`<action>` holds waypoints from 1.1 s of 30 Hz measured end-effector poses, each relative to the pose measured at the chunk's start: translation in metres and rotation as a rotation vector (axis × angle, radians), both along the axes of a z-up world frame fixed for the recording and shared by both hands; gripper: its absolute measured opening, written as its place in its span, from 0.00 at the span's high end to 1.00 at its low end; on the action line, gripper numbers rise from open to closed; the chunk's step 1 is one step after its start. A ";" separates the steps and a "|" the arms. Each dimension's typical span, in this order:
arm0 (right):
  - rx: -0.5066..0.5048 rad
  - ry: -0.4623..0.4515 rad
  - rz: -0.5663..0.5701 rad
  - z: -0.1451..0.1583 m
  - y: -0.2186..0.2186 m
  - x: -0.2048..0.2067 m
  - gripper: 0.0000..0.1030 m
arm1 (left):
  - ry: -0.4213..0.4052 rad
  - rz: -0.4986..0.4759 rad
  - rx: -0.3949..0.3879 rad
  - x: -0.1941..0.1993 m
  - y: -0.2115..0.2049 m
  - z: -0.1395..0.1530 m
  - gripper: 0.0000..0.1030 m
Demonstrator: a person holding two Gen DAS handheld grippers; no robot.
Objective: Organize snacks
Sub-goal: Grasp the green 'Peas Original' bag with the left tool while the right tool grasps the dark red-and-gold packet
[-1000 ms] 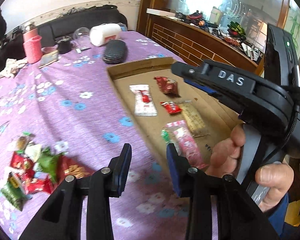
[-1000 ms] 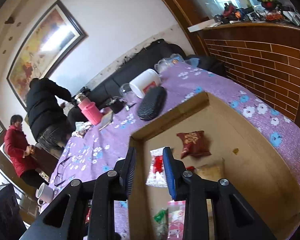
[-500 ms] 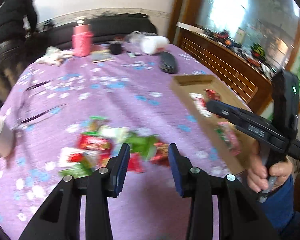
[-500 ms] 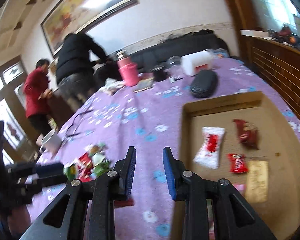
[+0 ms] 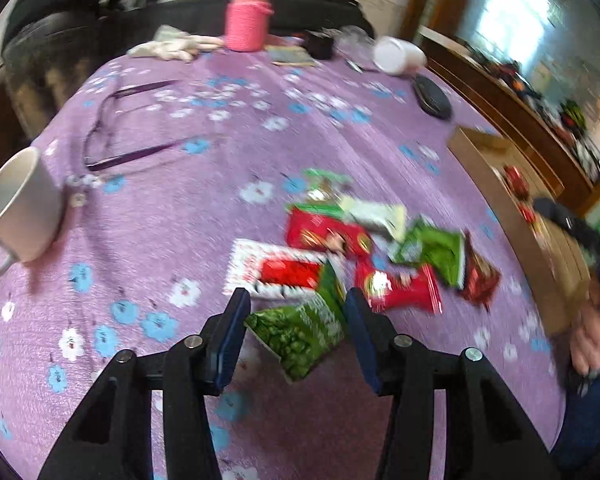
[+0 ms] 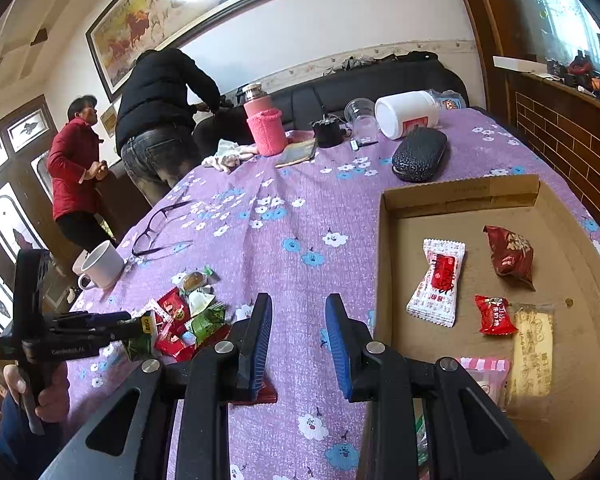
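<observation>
Left wrist view – green snack packet (image 5: 300, 330) between opening fingers (image 5: 230, 334) (untouched)

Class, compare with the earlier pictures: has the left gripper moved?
Yes. The left gripper has swung from the cardboard box to the snack pile, jaws opening over a green packet.

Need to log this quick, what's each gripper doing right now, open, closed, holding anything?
Left gripper: opening over the green snack packet, pads not touching it.
Right gripper: jaws apart, nothing between them.
</observation>
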State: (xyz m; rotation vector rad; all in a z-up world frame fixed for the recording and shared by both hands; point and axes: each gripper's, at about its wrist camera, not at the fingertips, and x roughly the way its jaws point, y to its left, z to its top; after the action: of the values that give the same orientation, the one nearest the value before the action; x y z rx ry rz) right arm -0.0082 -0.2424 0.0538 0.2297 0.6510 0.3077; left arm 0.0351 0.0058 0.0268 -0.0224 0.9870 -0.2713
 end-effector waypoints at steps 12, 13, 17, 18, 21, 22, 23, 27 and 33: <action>-0.061 0.067 0.174 -0.011 0.046 -0.001 0.53 | 0.017 -0.139 0.039 -0.011 -0.028 -0.013 0.46; -0.079 0.073 0.188 -0.014 0.052 -0.002 0.53 | 0.005 -0.129 0.058 -0.011 -0.031 -0.014 0.46; -0.216 0.092 0.220 -0.027 0.079 -0.001 0.53 | -0.018 -0.118 0.067 -0.009 -0.035 -0.014 0.45; -0.240 0.098 0.226 -0.031 0.083 -0.001 0.53 | -0.017 -0.112 0.060 -0.007 -0.034 -0.014 0.45; -0.272 0.107 0.232 -0.038 0.087 0.002 0.50 | -0.021 -0.099 0.061 -0.005 -0.034 -0.015 0.55; -0.281 0.113 0.230 -0.040 0.087 0.004 0.50 | -0.027 -0.102 0.064 -0.005 -0.035 -0.014 0.57; -0.291 0.121 0.230 -0.043 0.088 0.006 0.50 | -0.034 -0.100 0.066 -0.006 -0.035 -0.014 0.59; -0.332 0.110 0.217 -0.049 0.091 0.005 0.56 | -0.042 -0.089 0.059 -0.006 -0.032 -0.012 0.70; -0.315 0.073 0.203 -0.041 0.088 0.001 0.63 | -0.058 -0.053 0.020 -0.006 -0.021 -0.005 0.71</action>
State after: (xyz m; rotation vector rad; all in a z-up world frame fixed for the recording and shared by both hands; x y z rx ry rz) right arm -0.0070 -0.1539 0.0125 -0.1285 0.7870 0.3874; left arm 0.0295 -0.0155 0.0216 0.0292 0.9335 -0.3088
